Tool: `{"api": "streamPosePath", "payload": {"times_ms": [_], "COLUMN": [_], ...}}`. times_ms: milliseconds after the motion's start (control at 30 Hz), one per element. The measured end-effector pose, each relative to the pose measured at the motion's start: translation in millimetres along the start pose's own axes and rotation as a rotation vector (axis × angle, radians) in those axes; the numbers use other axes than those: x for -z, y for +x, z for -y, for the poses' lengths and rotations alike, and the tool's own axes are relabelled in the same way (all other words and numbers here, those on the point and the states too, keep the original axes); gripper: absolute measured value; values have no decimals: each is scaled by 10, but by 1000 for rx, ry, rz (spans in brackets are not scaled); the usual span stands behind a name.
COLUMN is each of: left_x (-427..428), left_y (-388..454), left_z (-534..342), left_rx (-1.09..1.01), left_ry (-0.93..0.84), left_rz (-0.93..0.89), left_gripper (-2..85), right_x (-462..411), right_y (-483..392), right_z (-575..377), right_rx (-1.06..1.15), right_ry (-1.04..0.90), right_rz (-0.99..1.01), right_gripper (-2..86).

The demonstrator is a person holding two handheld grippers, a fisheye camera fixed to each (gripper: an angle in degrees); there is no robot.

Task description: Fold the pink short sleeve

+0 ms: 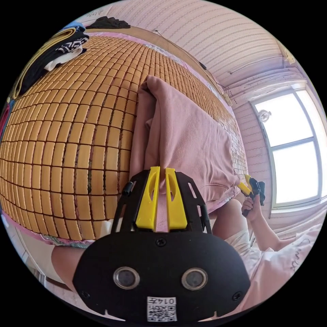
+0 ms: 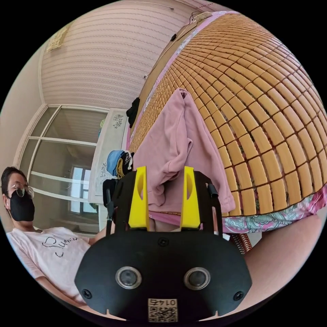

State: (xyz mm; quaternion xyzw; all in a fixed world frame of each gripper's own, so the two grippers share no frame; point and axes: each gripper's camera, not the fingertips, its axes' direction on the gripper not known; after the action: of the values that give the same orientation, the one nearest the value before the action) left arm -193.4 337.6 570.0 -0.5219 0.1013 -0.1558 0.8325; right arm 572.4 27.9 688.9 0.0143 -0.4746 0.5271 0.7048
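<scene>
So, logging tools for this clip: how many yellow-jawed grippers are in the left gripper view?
2. The left gripper sits at the near edge of the pink shirt, jaws nearly closed on its hem; the right gripper is in a hand by the shirt's far corner.

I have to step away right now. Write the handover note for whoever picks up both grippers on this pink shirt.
Left gripper: fingers nearly closed, pinching the near hem of the pink short sleeve.
Right gripper: open, fingers either side of the bunched near edge, not gripping.
Shirt lies on the bamboo mat at the bed's near edge, one side already folded over.
Left: grip with the right, finish and flatten the fold. Other clothes are piled at the far corner.
</scene>
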Motion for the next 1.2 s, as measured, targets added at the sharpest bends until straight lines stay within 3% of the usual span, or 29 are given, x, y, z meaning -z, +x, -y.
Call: {"api": "streamPosePath", "payload": {"times_ms": [167,300,433,633,800,900,967,1100,1200], "left_x": [53,108,-328,-334,-243,-464,-879,-1380,-1748], "left_y": [125,273,247,460,932,1383,1665,1919,1842], "left_z": [-172,-369,-529,-727,-1001,-1073,-1113,-1299,-1429], "left_rx": [15,-63,-52,-154,-388,-559,-608,-698,-701], "left_ry": [35,34,-86,-82,33,61,-22,-16,-154], "left_rz": [18,55,143,287,543,373,228,313,287], "left_gripper": [18,17,29,48,-4,-8,-8,-9,-10], "right_x": [-312,-293,-705,-830,-1165,-1828,-2449,-3294,-3822], "right_y": [-260,-381,-250,-471,-1207,-1784,-2088,-2440,-2585], "right_z": [118,35,-115,-236,-319,-350,-299,-112,109], "right_rx": [-28,-4,-35,-13,328,632,788,944,991], "right_ry": [-142,-135,-244,-173,-243,-378,-487,-614,-664], "right_rz": [-168,-209,-397,-425,-655,-710,-740,-863,-969], "right_gripper": [47,40,49,43,4,-3,-8,-9,-9]}}
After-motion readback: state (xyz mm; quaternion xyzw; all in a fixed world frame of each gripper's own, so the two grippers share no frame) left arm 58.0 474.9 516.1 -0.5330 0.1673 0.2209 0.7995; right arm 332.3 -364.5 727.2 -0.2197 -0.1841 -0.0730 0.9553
